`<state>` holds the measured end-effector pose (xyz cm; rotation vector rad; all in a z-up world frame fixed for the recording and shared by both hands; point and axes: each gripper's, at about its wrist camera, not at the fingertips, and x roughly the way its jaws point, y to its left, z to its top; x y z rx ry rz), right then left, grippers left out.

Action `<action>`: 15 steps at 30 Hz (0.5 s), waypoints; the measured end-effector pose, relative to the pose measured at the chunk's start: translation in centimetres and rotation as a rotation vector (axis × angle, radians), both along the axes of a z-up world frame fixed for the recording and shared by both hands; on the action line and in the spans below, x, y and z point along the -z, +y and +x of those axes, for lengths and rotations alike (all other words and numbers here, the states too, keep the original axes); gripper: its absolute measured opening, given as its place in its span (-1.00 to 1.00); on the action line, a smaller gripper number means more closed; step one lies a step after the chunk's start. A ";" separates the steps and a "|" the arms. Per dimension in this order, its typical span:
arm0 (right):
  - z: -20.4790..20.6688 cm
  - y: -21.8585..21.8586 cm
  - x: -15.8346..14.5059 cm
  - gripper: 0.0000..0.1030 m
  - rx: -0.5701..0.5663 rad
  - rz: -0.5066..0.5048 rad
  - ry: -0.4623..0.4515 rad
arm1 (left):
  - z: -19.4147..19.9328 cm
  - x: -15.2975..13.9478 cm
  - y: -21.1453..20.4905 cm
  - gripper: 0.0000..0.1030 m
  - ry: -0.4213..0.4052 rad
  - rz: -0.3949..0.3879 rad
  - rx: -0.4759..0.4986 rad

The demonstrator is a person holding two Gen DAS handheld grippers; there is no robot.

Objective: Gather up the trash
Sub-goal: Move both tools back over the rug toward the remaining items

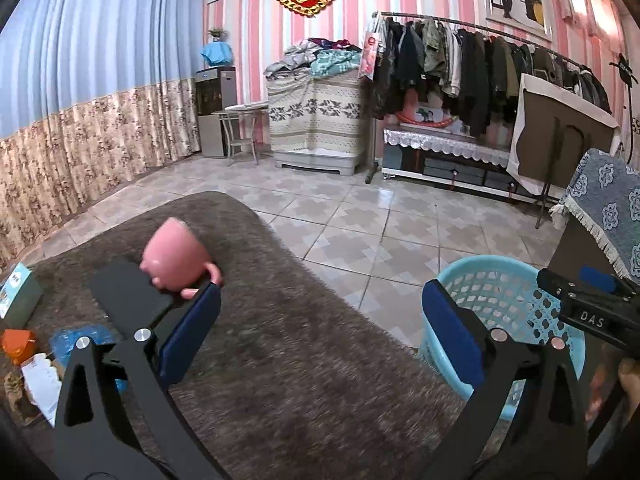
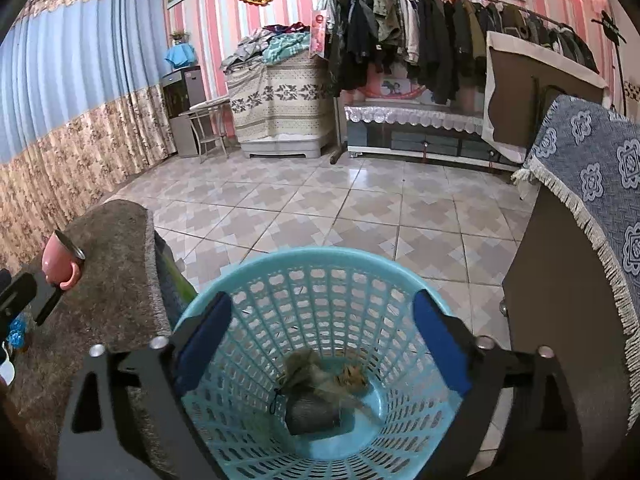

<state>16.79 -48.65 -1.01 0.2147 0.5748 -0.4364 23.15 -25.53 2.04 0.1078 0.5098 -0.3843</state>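
A light blue plastic basket [image 2: 316, 280] stands on the floor beside the table; it also shows in the left wrist view [image 1: 484, 280]. Crumpled trash [image 2: 320, 392] lies at its bottom. My right gripper [image 2: 320, 344] is open and empty, held over the basket's mouth. My left gripper [image 1: 320, 320] is open and empty above the brown fuzzy table cover [image 1: 280, 360]. Paper scraps [image 1: 40, 380] and a blue wrapper [image 1: 80, 340] lie at the table's left edge.
A pink mug [image 1: 176, 256] lies tipped beside a black phone [image 1: 128, 296] on the table. A green box [image 1: 16, 292] and an orange item [image 1: 18, 344] sit at the left. A cabinet with a blue cloth [image 2: 592, 184] stands right of the basket.
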 end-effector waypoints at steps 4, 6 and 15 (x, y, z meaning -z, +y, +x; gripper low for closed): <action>0.3 1.7 -0.6 0.83 -0.024 -0.029 -0.007 | -0.8 -0.6 2.4 0.89 -0.006 -0.012 -0.028; 0.6 2.6 -1.0 0.84 -0.042 -0.033 -0.011 | -1.2 -0.9 3.9 0.89 -0.010 -0.024 -0.049; 1.5 8.2 -2.5 0.84 -0.133 -0.066 -0.043 | -2.4 -0.9 11.4 0.89 -0.016 -0.034 -0.172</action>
